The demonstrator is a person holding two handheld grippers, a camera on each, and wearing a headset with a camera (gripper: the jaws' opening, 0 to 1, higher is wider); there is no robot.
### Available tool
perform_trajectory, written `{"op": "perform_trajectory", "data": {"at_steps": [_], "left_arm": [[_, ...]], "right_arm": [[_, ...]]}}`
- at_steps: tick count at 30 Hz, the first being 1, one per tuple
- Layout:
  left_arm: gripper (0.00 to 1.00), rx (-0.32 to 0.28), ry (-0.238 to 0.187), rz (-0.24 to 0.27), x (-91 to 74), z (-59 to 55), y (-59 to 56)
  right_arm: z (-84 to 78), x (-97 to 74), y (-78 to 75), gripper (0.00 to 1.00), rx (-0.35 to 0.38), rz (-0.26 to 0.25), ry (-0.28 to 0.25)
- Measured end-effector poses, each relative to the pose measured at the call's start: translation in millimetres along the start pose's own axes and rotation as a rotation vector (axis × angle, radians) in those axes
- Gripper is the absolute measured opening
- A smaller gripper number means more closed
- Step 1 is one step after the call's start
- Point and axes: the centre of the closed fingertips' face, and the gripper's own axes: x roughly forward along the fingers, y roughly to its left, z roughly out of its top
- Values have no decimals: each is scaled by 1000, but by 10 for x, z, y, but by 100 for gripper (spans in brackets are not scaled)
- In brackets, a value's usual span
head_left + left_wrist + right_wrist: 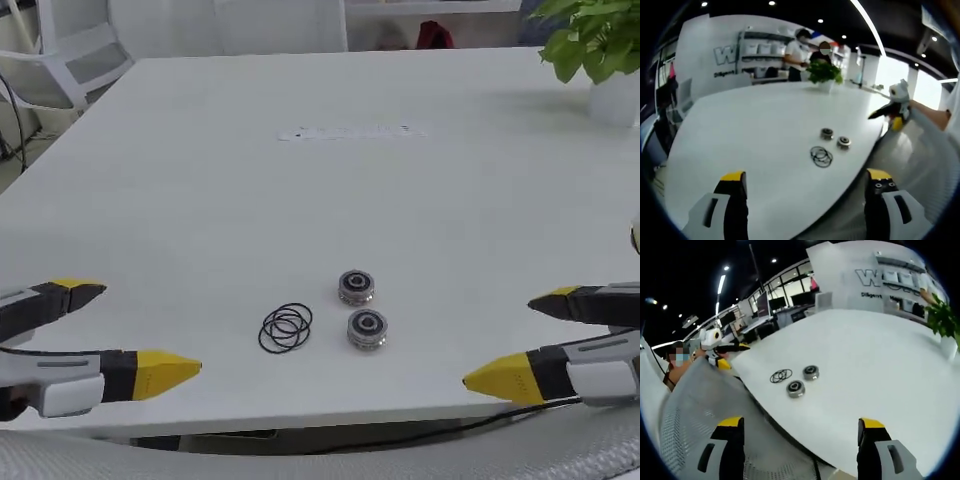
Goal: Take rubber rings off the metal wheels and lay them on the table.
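The left gripper (150, 330) and right gripper (498, 340) hover level over the near edge of the table (320, 200), one at each side, their tips pointing inward toward each other. Both have their jaws spread wide with nothing between them. The far wheel (356, 287) and near wheel (367, 329) sit between the two grippers, clear of all fingers and nearer the right gripper's tips. Both lie flat with their hubs up, just beside each other. The rings (286, 327) lie flat in a loose overlapping pile just beside the near wheel, on the side toward the left gripper's fingers.
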Motion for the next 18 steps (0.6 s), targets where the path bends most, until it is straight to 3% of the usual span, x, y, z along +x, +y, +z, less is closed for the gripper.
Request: {"op": "perform_trajectory", "data": {"at_steps": [10,18], "left_arm": [[98,11,14,10,0,-21,3],[97,65,53,13,15,-55,-13]], "right_arm": [[22,-26,-18,90,31,-9,-29],[11,-5,22,90,51,25,-29]]}}
